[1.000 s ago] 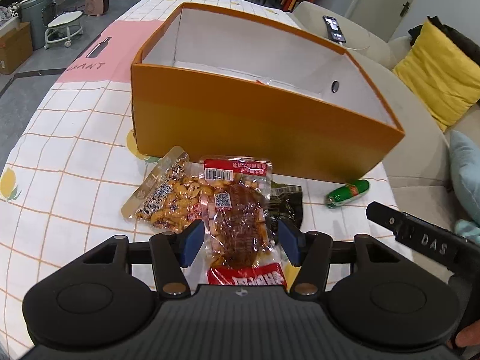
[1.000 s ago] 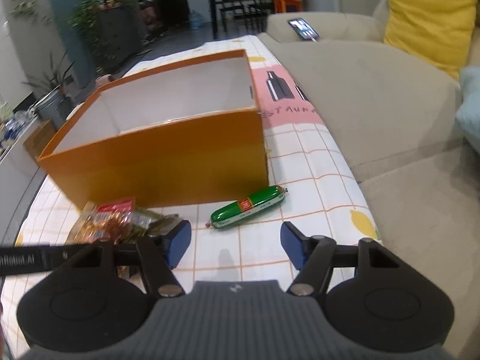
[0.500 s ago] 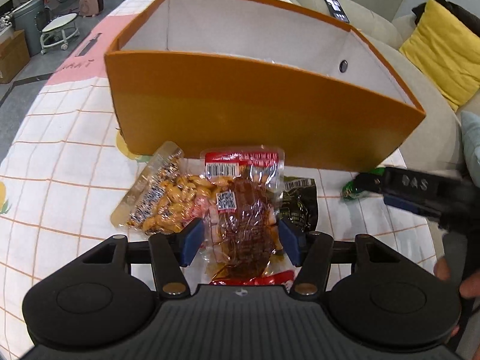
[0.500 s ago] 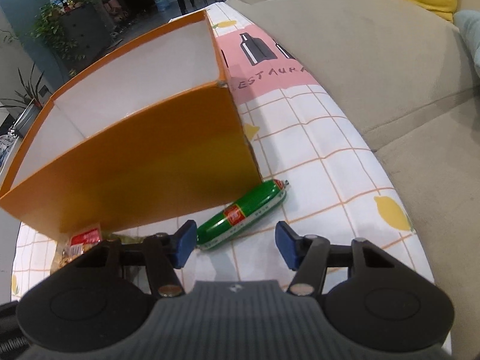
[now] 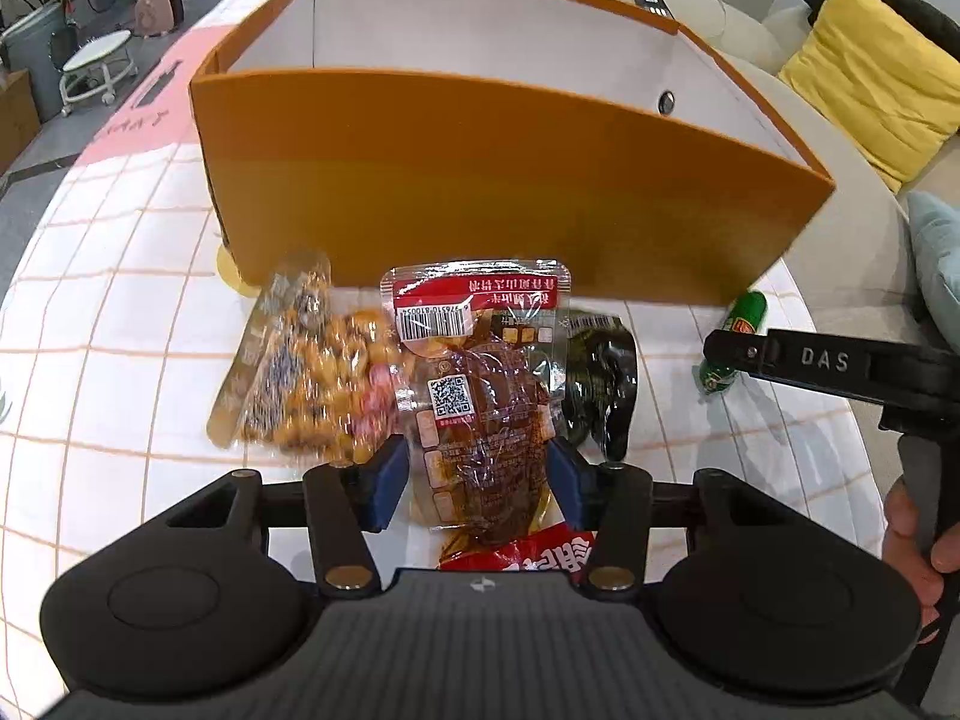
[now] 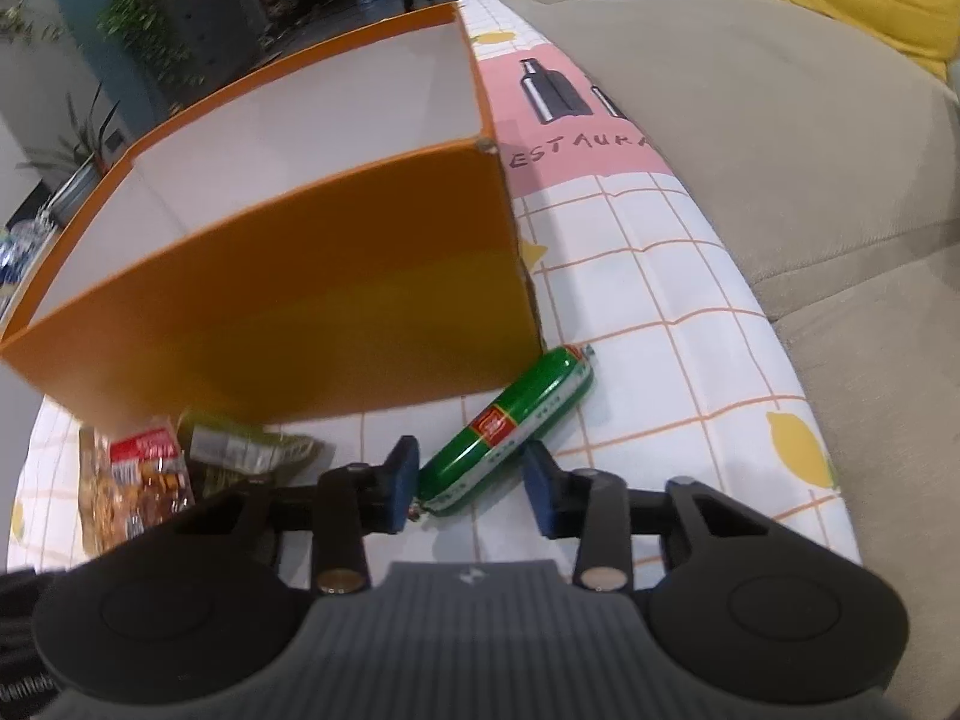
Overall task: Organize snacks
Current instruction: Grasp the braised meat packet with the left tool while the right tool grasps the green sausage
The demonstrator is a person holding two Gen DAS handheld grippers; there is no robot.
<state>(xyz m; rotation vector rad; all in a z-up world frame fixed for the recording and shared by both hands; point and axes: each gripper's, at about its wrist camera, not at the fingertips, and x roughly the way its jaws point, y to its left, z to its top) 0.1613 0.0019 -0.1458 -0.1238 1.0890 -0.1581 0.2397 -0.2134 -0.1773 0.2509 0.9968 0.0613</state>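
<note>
Room: living room, beige sofa (image 6: 750, 138) along one side of the table with a yellow cushion (image 5: 870, 90) on it, potted plants (image 6: 156, 30) further back.
Surface: table under a white cloth with an orange grid and lemon prints (image 6: 678, 360), plus a pink patch with bottle drawings.
Box: big open orange cardboard box with a white inside (image 5: 492, 192) sitting on the cloth; can't see its floor from either camera.
Snack pile: in front of the box's near wall. A clear packet of reddish-brown meat with a red label and barcode (image 5: 480, 384) lies on top, a clear bag of yellow-orange nuts (image 5: 306, 378) on one side of it, a dark glossy packet (image 5: 600, 378) on the other.
Sausage: green plastic-wrapped sausage with a red label (image 6: 510, 426), lying on the cloth just by the box corner.
Left gripper (image 5: 477, 477): blue pads closing around the lower part of the meat packet, sitting right at its edges, so a medium-wide gap; can't tell if they're really pressing yet.
Right gripper (image 6: 471, 483): jaws closing, pretty narrow now, the sausage's near end between them; one pad looks to touch it, the other is a hair off.
</note>
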